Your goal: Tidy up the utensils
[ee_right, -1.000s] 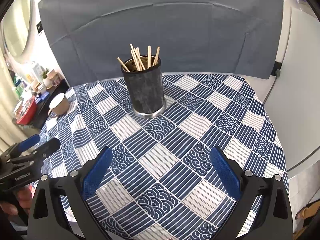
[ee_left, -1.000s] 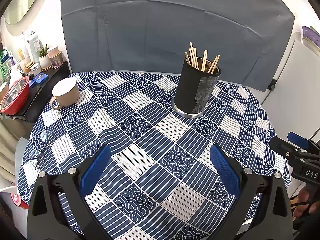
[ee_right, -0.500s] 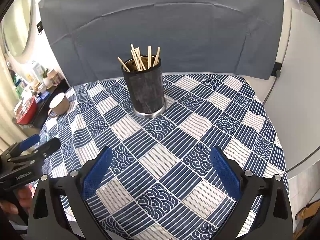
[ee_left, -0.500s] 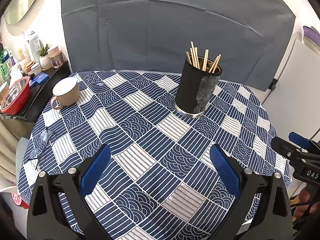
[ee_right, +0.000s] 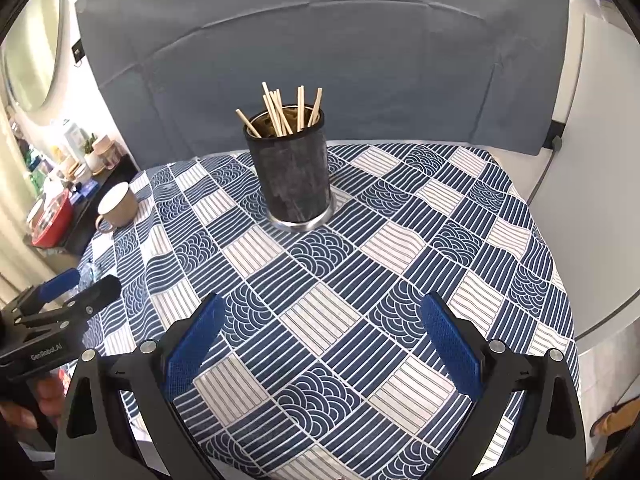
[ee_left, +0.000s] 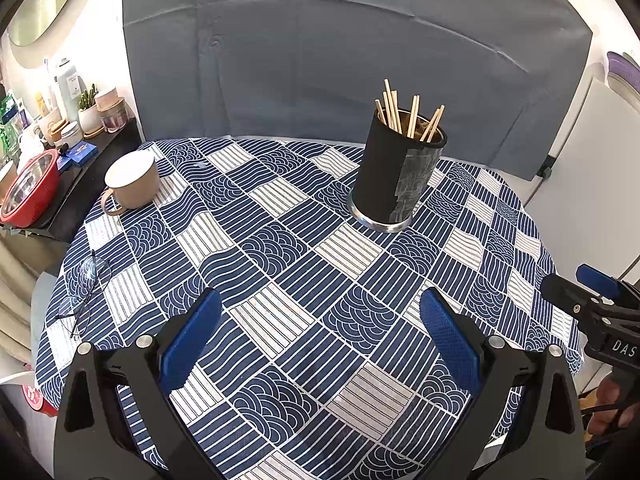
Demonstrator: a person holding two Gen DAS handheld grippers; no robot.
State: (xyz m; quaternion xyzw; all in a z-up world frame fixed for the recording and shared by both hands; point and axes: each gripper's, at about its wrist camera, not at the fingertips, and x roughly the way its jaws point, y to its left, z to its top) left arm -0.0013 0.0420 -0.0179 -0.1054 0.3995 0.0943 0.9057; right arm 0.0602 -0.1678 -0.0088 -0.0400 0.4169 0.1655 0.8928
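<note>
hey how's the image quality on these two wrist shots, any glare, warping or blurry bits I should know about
Left wrist view: fisheye bends the backdrop and table edge; the chopstick holder is sharp; the left gripper is crisp. Right wrist view: same barrel warp with dark corners; light is soft and even; the holder casts only a faint shadow; the shelf clutter is small and smeared; the right gripper is clear.

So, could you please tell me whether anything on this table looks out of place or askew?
Little stands out. The chopsticks lean unevenly in the upright holder, and a pair of glasses lies near the table's left edge.
</note>
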